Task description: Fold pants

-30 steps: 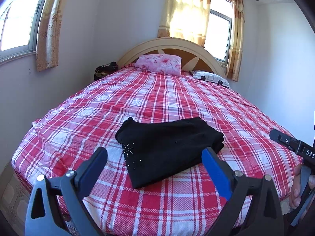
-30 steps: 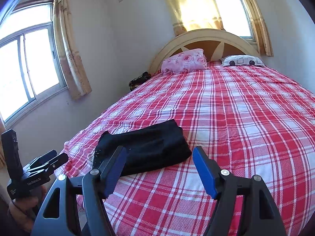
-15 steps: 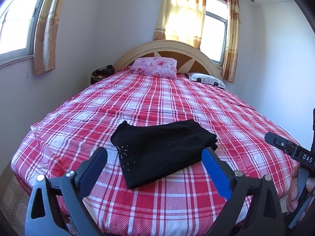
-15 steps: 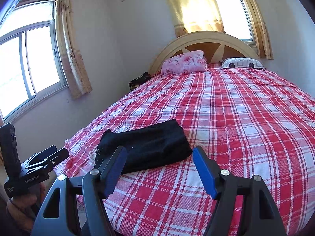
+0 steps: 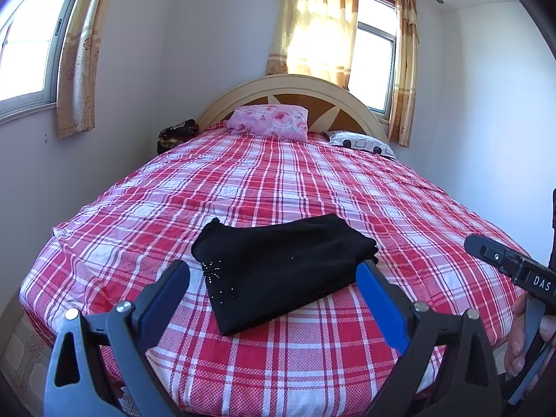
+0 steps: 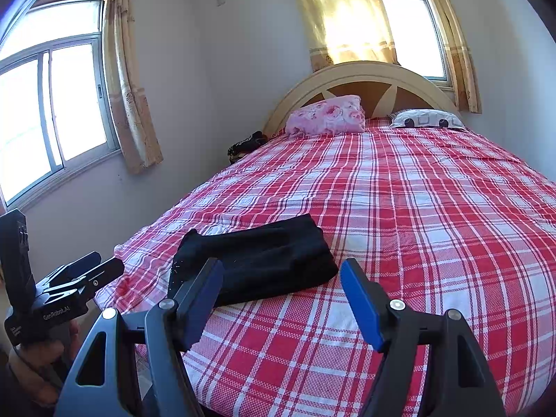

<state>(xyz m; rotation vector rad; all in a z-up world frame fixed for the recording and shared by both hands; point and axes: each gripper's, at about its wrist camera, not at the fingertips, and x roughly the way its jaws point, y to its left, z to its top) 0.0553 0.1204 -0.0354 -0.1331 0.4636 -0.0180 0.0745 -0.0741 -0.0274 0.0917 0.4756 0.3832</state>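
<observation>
Left gripper (image 5: pixel 272 283), a black two-finger tool with blue pads, is held above the foot edge of the bed with its fingers spread wide apart and nothing between them. Right gripper (image 6: pixel 281 279), of the same black-and-blue build, is likewise spread wide and holds nothing; it sits to the right of the left one, which appears at the lower left edge of the right wrist view. Neither gripper touches the cloth. Folded black pants (image 5: pixel 283 271) lie flat on the red-and-white plaid bedsheet (image 5: pixel 312 187), near the foot of the bed and toward its left side. The garment forms a compact, roughly rectangular stack with its layered edges at the right end and a small cluster of pale studs on the near left part. In the left wrist view the pants lie directly ahead, framed between the two pads; in the right wrist view they lie ahead and to the left, partly behind the left finger. At the far end of the bed, a pink floral pillow (image 5: pixel 269 120) and a white patterned pillow (image 5: pixel 361 143) rest against the arched cream-and-brown headboard (image 5: pixel 295 85). Yellow curtains (image 5: pixel 312 31) hang over the window behind it.
</observation>
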